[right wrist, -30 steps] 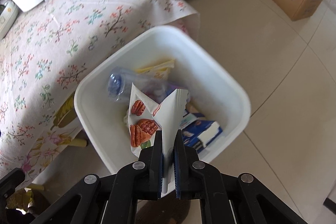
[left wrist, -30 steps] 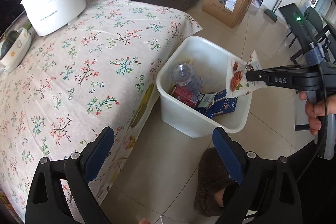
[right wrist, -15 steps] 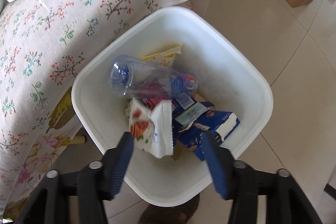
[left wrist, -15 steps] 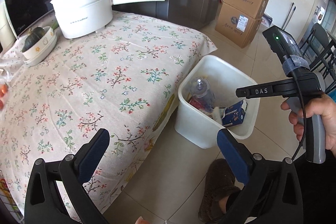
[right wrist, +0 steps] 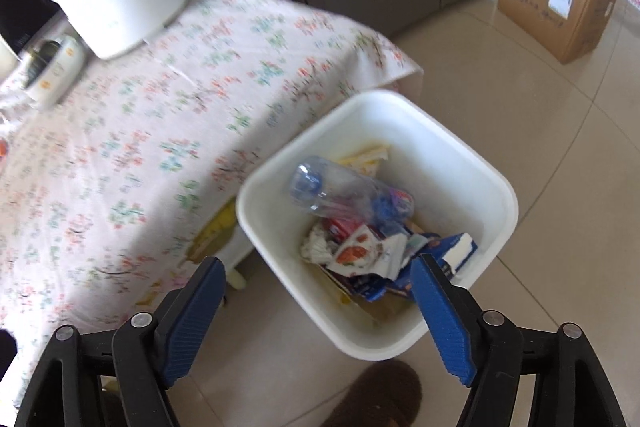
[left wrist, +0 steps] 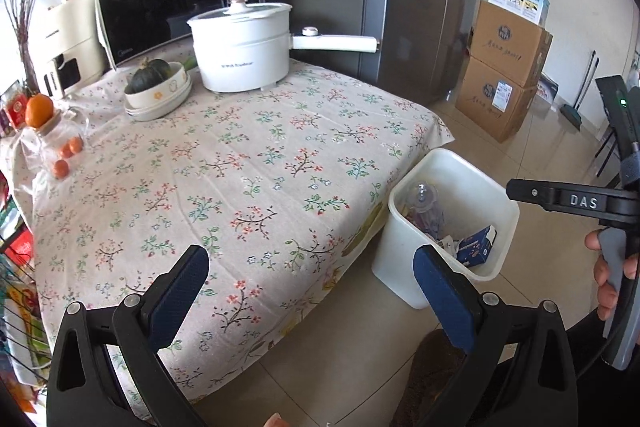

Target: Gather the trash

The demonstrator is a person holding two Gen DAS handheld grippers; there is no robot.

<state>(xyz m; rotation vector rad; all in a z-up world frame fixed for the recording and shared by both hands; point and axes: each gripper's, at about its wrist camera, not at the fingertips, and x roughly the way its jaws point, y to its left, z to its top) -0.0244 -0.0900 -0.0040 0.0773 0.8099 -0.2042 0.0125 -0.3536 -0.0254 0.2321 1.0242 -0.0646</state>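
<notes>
Now the right gripper point(right wrist: 316, 267), low in the frame, is opening with nothing between its pads. Snack wrapper point(right wrist: 360, 247) lies in white bin point(right wrist: 496, 187), lower right. Left gripper point(left wrist: 308, 271) wide, empty.

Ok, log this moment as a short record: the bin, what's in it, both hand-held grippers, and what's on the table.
bin: white plastic tub on the tiled floor beside the table
contents: clear plastic bottle, white nut-print snack packet, blue carton
right hand-held gripper: above the bin, jaws opening, nothing between them
left hand-held gripper: open, empty
table: floral tablecloth, white long-handled pot, dark green squash in a bowl
</notes>
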